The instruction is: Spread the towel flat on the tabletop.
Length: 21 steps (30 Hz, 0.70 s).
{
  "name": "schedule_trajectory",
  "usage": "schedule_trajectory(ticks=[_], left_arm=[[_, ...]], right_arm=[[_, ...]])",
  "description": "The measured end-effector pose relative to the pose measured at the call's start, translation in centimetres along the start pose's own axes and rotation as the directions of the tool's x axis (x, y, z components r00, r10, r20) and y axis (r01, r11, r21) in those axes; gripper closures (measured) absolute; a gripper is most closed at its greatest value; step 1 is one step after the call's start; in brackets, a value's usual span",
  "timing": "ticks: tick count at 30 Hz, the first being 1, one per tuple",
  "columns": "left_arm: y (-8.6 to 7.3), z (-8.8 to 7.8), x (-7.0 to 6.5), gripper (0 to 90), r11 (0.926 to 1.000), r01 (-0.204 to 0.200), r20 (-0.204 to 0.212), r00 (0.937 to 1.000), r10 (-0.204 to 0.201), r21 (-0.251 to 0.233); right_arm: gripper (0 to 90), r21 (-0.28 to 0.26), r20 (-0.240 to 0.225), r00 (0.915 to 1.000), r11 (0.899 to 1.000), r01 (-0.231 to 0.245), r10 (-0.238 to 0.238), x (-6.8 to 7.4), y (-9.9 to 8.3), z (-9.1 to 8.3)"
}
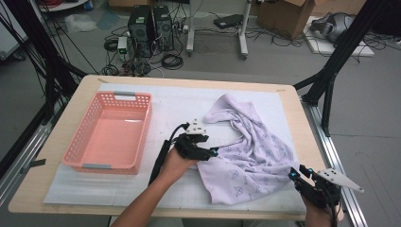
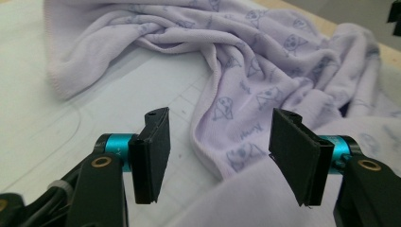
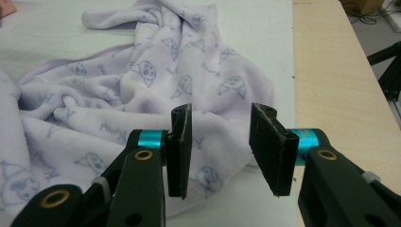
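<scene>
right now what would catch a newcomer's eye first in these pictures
The crumpled lilac towel with its small printed figures, sprawled over the right half of the white mat. Next, the empty pink basket on the mat's left side. Then the two black tools at the towel's near edge: the left hand-held gripper and the right hand-held gripper, both open, neither holding cloth.

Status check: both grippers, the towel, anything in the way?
Left gripper open at towel edge. Right gripper open, nothing held. Lilac printed towel rumpled on white mat. Pink basket empty, path clear.
</scene>
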<state>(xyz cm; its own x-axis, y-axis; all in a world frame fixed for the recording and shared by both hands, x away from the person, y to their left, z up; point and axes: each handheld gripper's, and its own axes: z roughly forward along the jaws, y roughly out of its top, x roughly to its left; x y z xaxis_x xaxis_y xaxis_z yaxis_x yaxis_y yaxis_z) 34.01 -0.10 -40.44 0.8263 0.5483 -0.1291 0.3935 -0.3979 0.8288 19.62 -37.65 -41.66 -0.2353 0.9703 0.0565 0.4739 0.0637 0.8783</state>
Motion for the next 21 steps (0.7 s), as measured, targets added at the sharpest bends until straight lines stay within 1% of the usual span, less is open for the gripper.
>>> schedule_trajectory(ticks=[1,2,3,4,5,6,7,8,9,10,11,12,13,14,15,16,17,18,19,20,21], left_arm=[[0.0,0.0,0.0,38.9,1.0000,0.000,0.000,1.0000,0.000,0.000],[0.1,1.6,0.0,38.1,0.9999,-0.005,0.030,0.9995,0.005,0.015],[0.1,1.6,0.0,38.2,0.9999,-0.005,0.030,0.9995,0.005,0.015],[0.0,3.1,-0.1,38.0,0.9982,-0.031,0.034,0.9990,0.030,0.051],[0.0,3.1,-0.1,38.0,0.9982,-0.031,0.034,0.9990,0.030,0.051],[-0.3,4.5,-0.4,38.0,0.9959,-0.043,0.049,0.9980,0.040,0.079],[-0.4,5.1,-0.6,38.1,0.9940,-0.050,0.050,0.9977,0.045,0.097],[-0.4,5.1,-0.6,37.8,0.9940,-0.050,0.050,0.9977,0.045,0.097],[-0.6,6.1,-0.9,37.4,0.9898,-0.053,0.061,0.9971,0.046,0.132],[-0.6,6.1,-0.9,37.0,0.9898,-0.053,0.061,0.9971,0.046,0.132],[-0.7,6.7,-1.4,35.0,0.9874,-0.082,0.049,0.9959,0.076,0.135],[-0.7,6.7,-1.4,35.9,0.9874,-0.082,0.049,0.9959,0.076,0.135],[-0.6,6.8,-1.5,35.9,0.9864,-0.091,0.039,0.9955,0.087,0.137],[-0.5,6.8,-1.7,42.1,0.9814,-0.126,0.026,0.9920,0.124,0.145],[-0.5,6.6,-1.6,49.9,0.9790,-0.141,0.019,0.9900,0.140,0.147],[-0.5,6.5,-1.4,61.1,0.9773,-0.154,0.028,0.9881,0.152,0.146],[-0.6,6.4,-1.0,75.4,0.9793,-0.147,0.049,0.9888,0.141,0.140],[-0.6,6.3,-0.5,81.3,0.9855,-0.107,0.063,0.9930,0.100,0.132],[-0.6,6.3,-0.5,83.1,0.9855,-0.107,0.063,0.9930,0.100,0.132],[-0.7,5.9,0.4,83.7,0.9913,-0.068,0.039,0.9972,0.064,0.113],[-0.7,5.9,0.4,84.1,0.9913,-0.068,0.039,0.9972,0.064,0.113]], right_arm=[[58.6,-0.002,-0.003,1.0000,1.000,-0.004,0.004,-0.3,-0.1,0.0],[57.9,0.003,-0.004,0.9999,1.000,-0.013,0.013,-0.5,-0.2,-0.1],[57.3,0.007,-0.009,0.9997,1.000,-0.021,0.021,-0.9,-0.2,0.0],[57.1,0.011,-0.010,0.9995,0.999,-0.031,0.031,-1.2,-0.4,0.0],[56.7,0.017,-0.010,0.9990,0.999,-0.044,0.044,-1.4,-0.5,0.0],[56.1,0.014,-0.009,0.9990,0.999,-0.043,0.044,-1.7,-0.5,0.1],[55.9,0.023,-0.009,0.9990,0.999,-0.043,0.043,-1.9,-0.6,0.1],[55.2,0.028,-0.010,0.9990,0.999,-0.043,0.043,-2.0,-0.6,0.1],[54.3,0.027,-0.012,0.9991,0.999,-0.040,0.040,-2.2,-0.7,0.1],[54.1,0.023,-0.015,0.9989,0.999,-0.043,0.043,-2.4,-0.8,0.1],[53.5,0.029,-0.013,0.9986,0.998,-0.050,0.050,-2.5,-0.9,0.0],[53.2,0.030,-0.011,0.9979,0.998,-0.063,0.063,-2.6,-0.9,0.0],[53.2,0.030,-0.011,0.9979,0.998,-0.063,0.063,-2.6,-0.9,0.0],[53.2,0.027,-0.010,0.9984,0.998,-0.055,0.055,-2.8,-1.0,0.0],[53.2,0.031,-0.010,0.9982,0.998,-0.059,0.060,-2.7,-1.0,0.0],[53.2,0.037,-0.009,0.9985,0.998,-0.054,0.054,-2.7,-1.0,0.0],[53.2,0.033,-0.011,0.9984,0.998,-0.056,0.056,-2.6,-1.1,0.1],[53.2,0.039,-0.011,0.9986,0.998,-0.052,0.052,-2.6,-1.1,0.1],[53.2,0.039,-0.011,0.9986,0.998,-0.052,0.052,-2.6,-1.1,0.1],[52.9,0.039,-0.018,0.9985,0.998,-0.051,0.052,-2.5,-1.1,0.3],[52.9,0.037,-0.018,0.9984,0.998,-0.052,0.053,-2.5,-1.1,0.4]])
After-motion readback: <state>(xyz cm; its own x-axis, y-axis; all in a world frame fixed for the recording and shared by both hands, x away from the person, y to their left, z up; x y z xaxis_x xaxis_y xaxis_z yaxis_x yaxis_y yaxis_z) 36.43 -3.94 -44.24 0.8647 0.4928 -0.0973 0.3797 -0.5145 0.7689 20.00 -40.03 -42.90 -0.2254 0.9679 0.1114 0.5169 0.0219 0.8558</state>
